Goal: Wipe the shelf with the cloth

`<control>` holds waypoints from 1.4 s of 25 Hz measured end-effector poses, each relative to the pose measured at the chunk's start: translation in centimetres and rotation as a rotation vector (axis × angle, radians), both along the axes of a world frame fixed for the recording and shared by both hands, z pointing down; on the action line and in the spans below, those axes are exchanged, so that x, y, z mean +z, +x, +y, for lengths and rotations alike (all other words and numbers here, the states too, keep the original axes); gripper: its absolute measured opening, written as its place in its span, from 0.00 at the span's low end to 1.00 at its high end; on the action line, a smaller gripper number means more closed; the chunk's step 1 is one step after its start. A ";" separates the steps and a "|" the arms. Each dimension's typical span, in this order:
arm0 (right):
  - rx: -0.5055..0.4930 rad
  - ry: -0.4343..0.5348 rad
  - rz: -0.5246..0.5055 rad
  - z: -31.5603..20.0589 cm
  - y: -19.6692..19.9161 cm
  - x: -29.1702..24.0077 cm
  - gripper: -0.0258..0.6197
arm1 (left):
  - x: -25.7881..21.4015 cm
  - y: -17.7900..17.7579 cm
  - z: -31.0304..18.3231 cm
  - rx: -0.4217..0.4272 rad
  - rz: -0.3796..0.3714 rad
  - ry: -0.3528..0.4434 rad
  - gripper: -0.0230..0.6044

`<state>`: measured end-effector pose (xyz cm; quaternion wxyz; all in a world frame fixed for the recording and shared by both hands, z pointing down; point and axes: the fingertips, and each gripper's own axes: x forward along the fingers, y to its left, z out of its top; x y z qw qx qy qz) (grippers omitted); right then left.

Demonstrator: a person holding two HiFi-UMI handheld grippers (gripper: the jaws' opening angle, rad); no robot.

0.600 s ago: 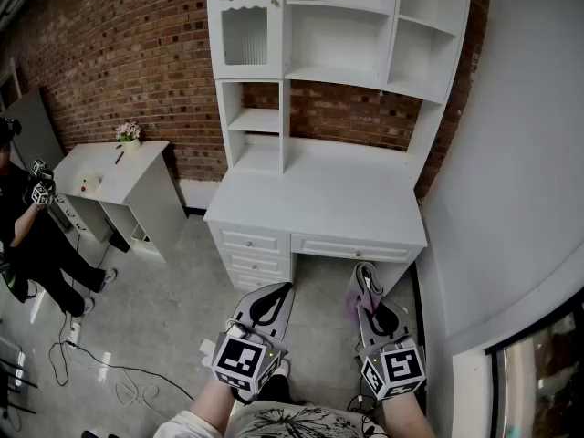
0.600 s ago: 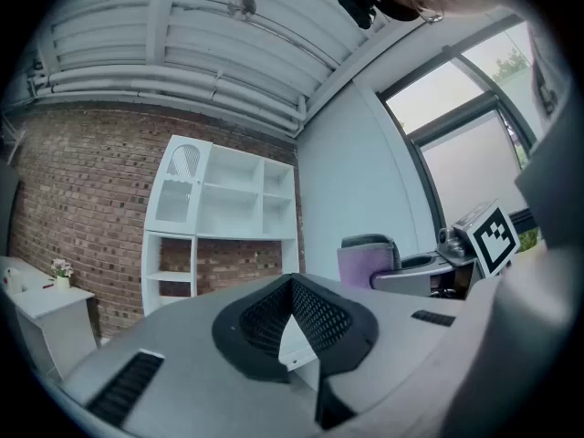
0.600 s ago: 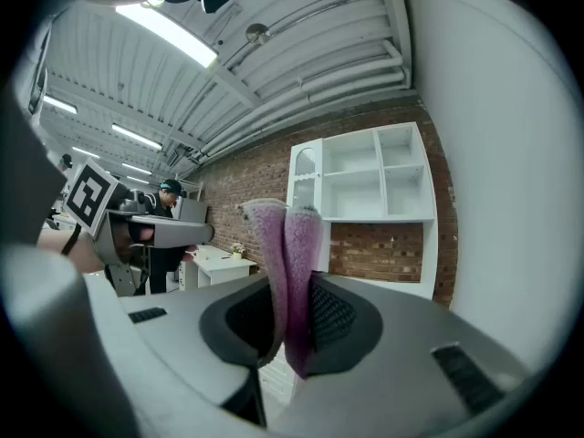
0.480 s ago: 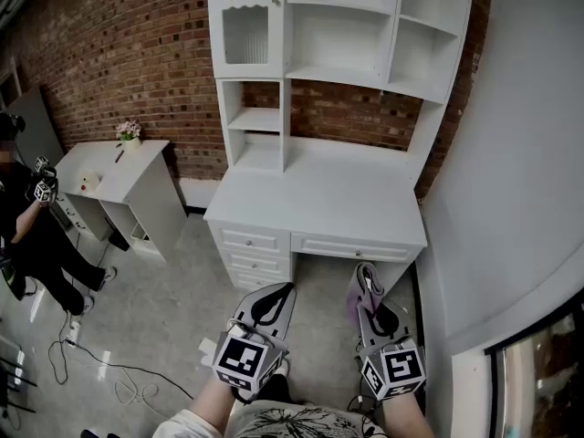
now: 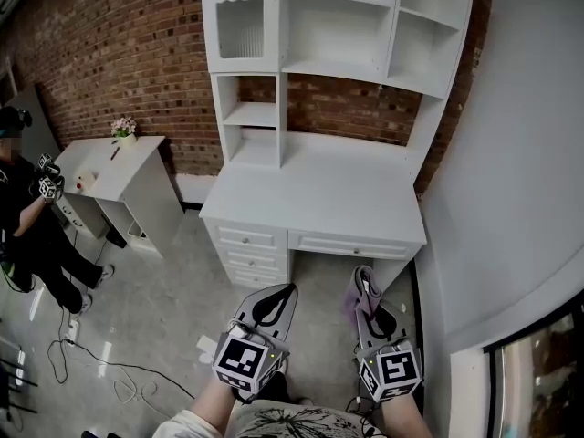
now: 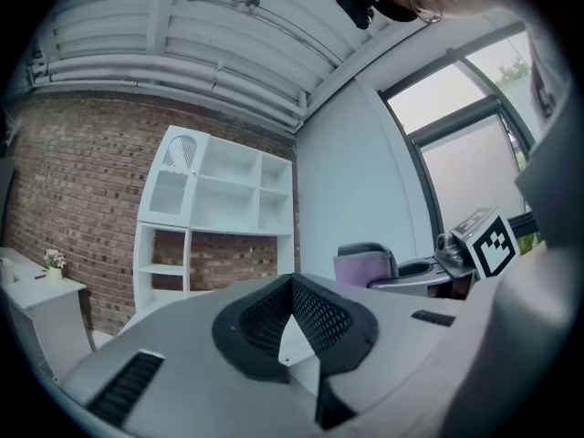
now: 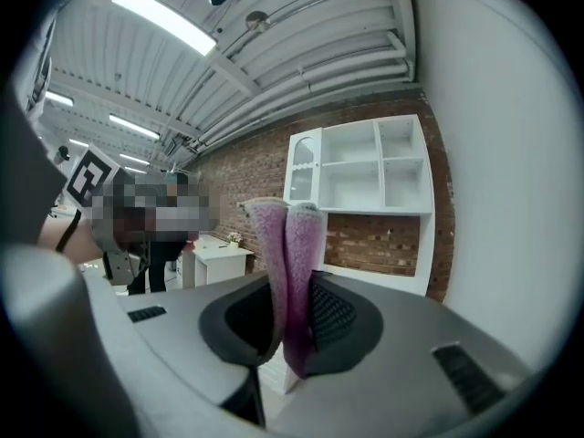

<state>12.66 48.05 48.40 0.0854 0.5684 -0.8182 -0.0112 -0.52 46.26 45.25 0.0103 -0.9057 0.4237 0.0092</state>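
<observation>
Well short of the shelf (image 5: 339, 27), both claws held low.
I have the right claw (image 7: 290, 286) pinching the purple cloth (image 7: 301, 235) upright; my left claw (image 6: 292, 286) is pressed together and empty beside it, with the white bench (image 5: 315, 199) ahead.

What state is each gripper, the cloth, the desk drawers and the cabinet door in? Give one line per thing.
left gripper: shut, nothing between its jaws.
right gripper: shut on the cloth.
cloth: doubled over, pinched upright, not touching the shelf unit.
desk drawers: all shut.
cabinet door: shut.
</observation>
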 end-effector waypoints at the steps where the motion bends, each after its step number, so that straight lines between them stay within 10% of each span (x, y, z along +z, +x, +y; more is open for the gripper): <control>1: 0.008 -0.005 0.004 -0.3 0.2 0.3 0.15 | 0.3 -0.1 -0.3 -0.001 0.003 -0.009 0.06; 35: 0.076 -0.046 -0.002 -30.3 -2.0 2.7 0.16 | 2.4 -6.2 -31.1 -0.023 0.028 -0.064 0.06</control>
